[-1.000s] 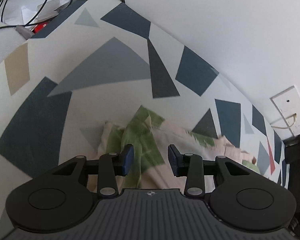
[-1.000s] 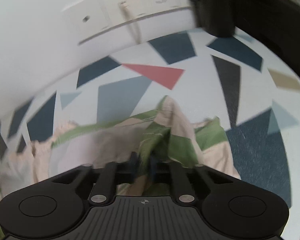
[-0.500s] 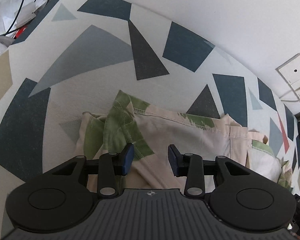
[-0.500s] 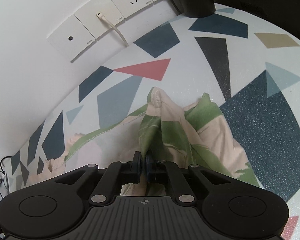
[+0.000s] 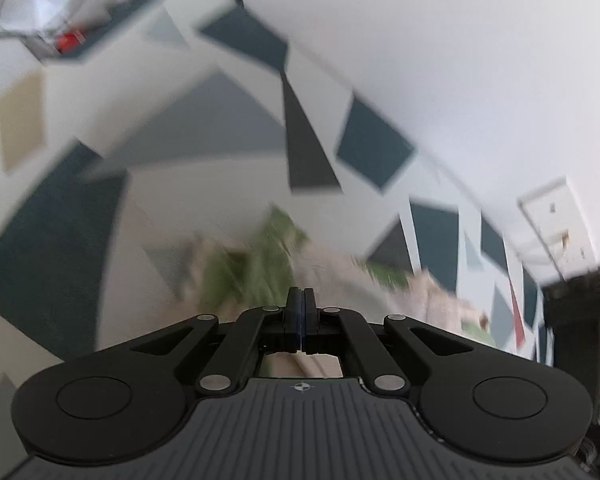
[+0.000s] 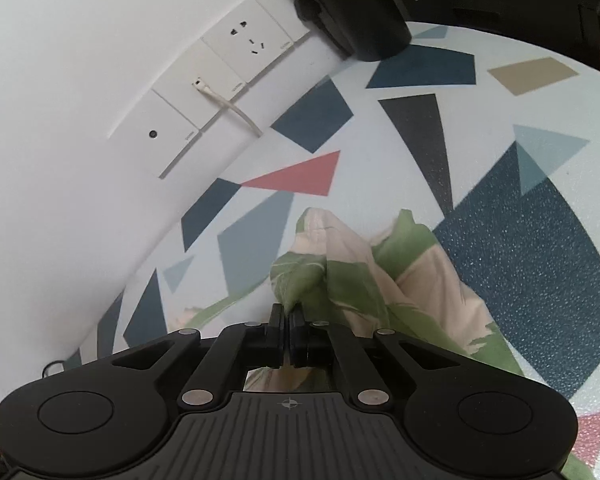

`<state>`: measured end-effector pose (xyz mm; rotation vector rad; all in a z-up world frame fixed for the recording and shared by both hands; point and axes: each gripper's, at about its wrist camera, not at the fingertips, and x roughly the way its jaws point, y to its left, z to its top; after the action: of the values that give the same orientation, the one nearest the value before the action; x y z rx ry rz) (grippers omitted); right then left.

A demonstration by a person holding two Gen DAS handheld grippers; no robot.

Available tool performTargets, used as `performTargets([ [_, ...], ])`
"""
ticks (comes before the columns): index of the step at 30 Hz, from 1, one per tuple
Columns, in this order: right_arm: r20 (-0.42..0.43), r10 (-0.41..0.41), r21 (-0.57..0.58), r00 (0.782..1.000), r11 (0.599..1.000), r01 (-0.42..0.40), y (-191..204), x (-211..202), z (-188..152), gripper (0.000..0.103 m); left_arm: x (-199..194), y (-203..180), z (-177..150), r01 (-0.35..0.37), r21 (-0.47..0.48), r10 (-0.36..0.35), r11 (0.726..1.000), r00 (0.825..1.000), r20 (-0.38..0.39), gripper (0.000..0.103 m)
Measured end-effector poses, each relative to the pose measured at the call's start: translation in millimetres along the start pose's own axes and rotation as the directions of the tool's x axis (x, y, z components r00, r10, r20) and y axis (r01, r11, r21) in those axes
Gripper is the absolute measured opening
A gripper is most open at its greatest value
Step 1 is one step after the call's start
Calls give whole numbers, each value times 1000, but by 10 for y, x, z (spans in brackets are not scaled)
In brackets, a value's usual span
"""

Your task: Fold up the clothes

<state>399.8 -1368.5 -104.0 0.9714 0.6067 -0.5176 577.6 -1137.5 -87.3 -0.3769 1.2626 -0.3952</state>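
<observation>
A cream garment with green leaf print lies crumpled on a table covered in a white cloth with coloured triangles (image 6: 540, 240). The right wrist view has my right gripper (image 6: 287, 312) shut on a raised fold of the garment (image 6: 380, 276), whose fabric peaks just past the fingertips. The left wrist view is blurred by motion. In it my left gripper (image 5: 300, 296) has its pads pressed together at the edge of the garment (image 5: 252, 268), and cloth shows beneath the fingers. The garment stretches to the right across the patterned table (image 5: 60, 260).
A white wall with socket plates (image 6: 252, 44) and a white cable (image 6: 232, 108) runs behind the table. A black object (image 6: 352, 12) stands at the far right corner. Loose cables and a red item (image 5: 68, 40) lie at the far left end.
My left gripper has gone from open over the garment to shut and is moving fast, which blurs its view. My right gripper stays shut on its fold and has lifted slightly.
</observation>
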Motion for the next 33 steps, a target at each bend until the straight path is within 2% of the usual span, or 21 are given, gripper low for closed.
performTargets([
  [1, -1, 5, 1, 1000, 1000, -5, 11, -7, 6, 2, 53, -66, -10, -23, 18, 23, 1000, 999, -29, 10],
  [3, -10, 3, -8, 1000, 1000, -3, 47, 19, 2, 2, 137, -211, -67, -57, 67, 61, 996, 996, -61, 34],
  [6, -19, 0, -9, 1000, 1000, 0, 76, 53, -14, 2, 173, -378, -150, -81, 122, 89, 989, 994, -63, 51],
  [9, -26, -4, -16, 1000, 1000, 4, 88, 78, -24, 3, 188, -495, -195, -100, 169, 111, 981, 992, -61, 57],
  [10, -28, -6, -16, 1000, 1000, 6, 84, 83, -25, 3, 195, -527, -212, -107, 186, 119, 977, 991, -56, 56],
  [11, -29, -8, -15, 1000, 1000, 7, 76, 87, -25, 3, 205, -545, -232, -117, 205, 128, 972, 991, -43, 42],
  [12, -32, -9, -12, 999, 1000, 8, 65, 93, -25, 3, 208, -539, -250, -123, 216, 132, 969, 991, -31, 14],
  [14, -38, -11, -3, 999, 1000, 11, 31, 107, -29, 3, 186, -439, -281, -119, 212, 123, 970, 992, -6, 6],
  [18, -44, -14, 14, 999, 1000, 14, -48, 118, -48, 2, 74, -211, -271, -57, 116, 54, 992, 998, 23, 2],
  [21, -25, 7, 44, 1000, 999, -6, -109, 62, -43, 2, -80, -185, -246, -9, 72, 3, 997, 997, 81, 1],
  [24, -1, 39, 60, 999, 997, -39, -117, -18, -21, 2, -234, -160, -221, 42, 31, -46, 999, 989, 142, 1],
  [28, 39, 87, 81, 995, 993, -90, -71, -86, 41, 2, -439, -125, -187, 112, -19, -105, 993, 969, 225, 1],
  [29, 61, 99, 87, 993, 991, -104, -44, -103, 62, 2, -459, -122, -165, 121, -26, -111, 992, 964, 241, 1],
  [33, 154, 128, 98, 980, 985, -144, 73, -114, 204, 2, -300, -155, 29, 79, -17, -71, 997, 959, 274, 1],
])
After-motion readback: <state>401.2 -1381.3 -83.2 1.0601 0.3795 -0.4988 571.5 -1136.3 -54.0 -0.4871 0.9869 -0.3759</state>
